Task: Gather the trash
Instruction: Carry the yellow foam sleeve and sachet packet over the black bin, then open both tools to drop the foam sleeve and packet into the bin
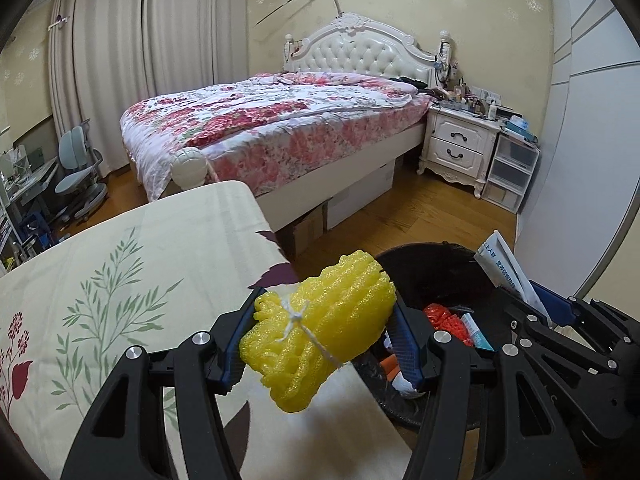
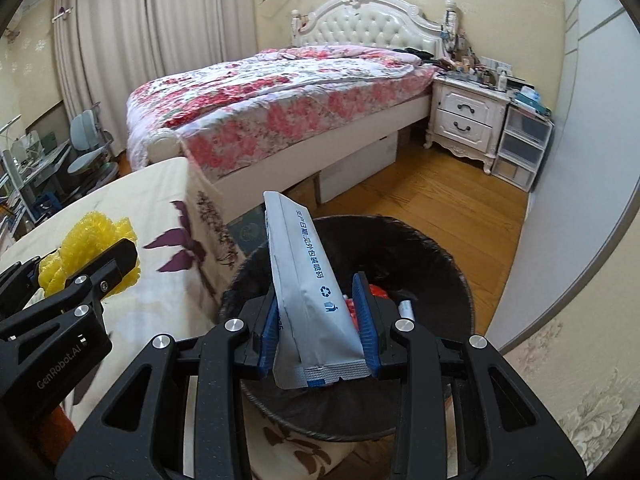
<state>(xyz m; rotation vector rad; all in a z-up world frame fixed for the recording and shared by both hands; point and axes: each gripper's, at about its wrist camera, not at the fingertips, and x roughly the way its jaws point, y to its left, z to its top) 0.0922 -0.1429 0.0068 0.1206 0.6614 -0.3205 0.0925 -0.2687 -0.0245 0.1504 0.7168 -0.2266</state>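
Observation:
My left gripper [image 1: 320, 340] is shut on a yellow foam net bundle [image 1: 320, 328] tied with white string, held over the table's right edge beside the bin. The bundle [image 2: 100, 240] and left gripper [image 2: 92, 276] also show at the left of the right wrist view. My right gripper [image 2: 320, 332] is shut on a grey-white flat packet [image 2: 304, 280] with blue print, held above the black-lined trash bin [image 2: 420, 248]. That packet [image 1: 504, 268] and right gripper [image 1: 560, 312] appear at the right of the left wrist view. The bin [image 1: 440, 272] holds red netting and a small tube.
A table with a cream floral cloth [image 1: 132, 280] lies left of the bin. Behind stand a bed with a flowered quilt [image 1: 260, 120], a white nightstand [image 1: 460, 144], plastic drawers [image 1: 512, 172] and a grey wardrobe door [image 1: 580, 160]. A desk chair [image 1: 80, 168] sits far left on the wooden floor.

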